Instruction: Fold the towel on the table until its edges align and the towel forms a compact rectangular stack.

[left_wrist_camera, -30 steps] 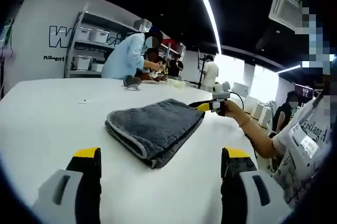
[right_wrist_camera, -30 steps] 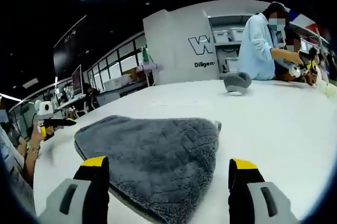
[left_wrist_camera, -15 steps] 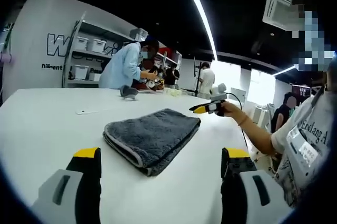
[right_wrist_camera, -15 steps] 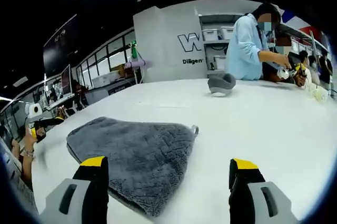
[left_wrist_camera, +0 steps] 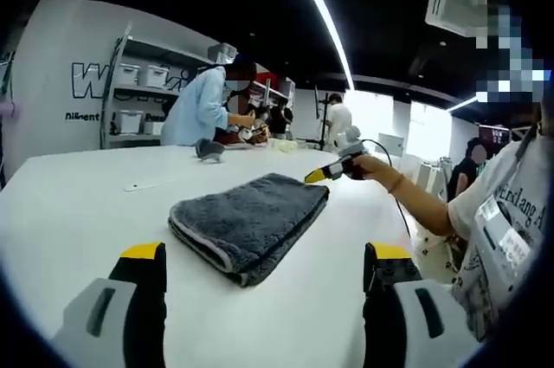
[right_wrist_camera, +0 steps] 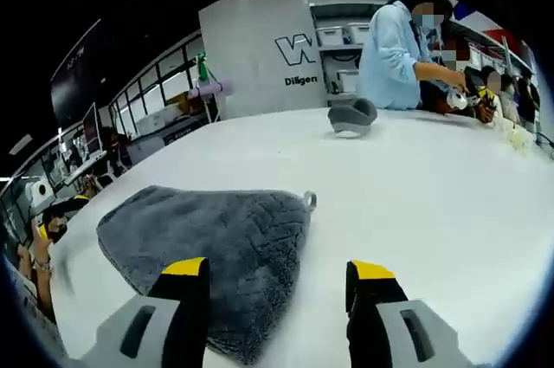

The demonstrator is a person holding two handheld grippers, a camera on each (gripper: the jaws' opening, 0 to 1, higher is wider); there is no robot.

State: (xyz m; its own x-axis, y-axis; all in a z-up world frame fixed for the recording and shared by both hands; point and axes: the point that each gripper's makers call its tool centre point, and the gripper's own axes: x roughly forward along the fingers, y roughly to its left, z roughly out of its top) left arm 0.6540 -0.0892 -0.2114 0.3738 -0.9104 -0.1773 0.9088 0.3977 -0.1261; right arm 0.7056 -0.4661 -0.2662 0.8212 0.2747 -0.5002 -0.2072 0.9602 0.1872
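The towel lies folded into a thick grey stack on the white tabletop, away from its edges, with its pale trim showing along the fold. Your left hand-held gripper hangs short of it, jaws apart and holding nothing. Your right hand-held gripper hangs over the towel's near corner, jaws apart too and holding nothing. A small grey cloth sits near the tabletop's far edge, where a person stands.
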